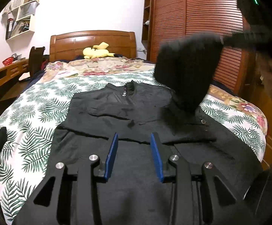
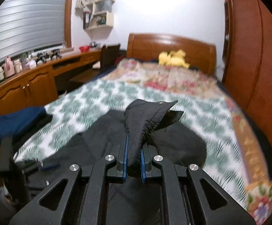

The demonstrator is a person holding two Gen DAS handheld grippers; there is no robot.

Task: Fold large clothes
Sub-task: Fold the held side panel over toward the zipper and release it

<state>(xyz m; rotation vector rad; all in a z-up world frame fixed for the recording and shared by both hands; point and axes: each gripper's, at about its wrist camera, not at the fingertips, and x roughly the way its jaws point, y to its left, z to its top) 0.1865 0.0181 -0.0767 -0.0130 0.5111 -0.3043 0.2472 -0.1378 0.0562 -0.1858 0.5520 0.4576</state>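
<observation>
black jacket flat on bed, collar far. right gripper clenched on sleeve, cuff lifted above jacket's right side. left gripper released, jaws apart, nothing between, hovering over near hem. step: sleeve fold-in. next: carry cuff across chest, lay flat, then release.

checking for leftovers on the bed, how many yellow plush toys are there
1: the yellow plush toy lies at the headboard, beyond the black jacket. Bedding could hide more.
</observation>
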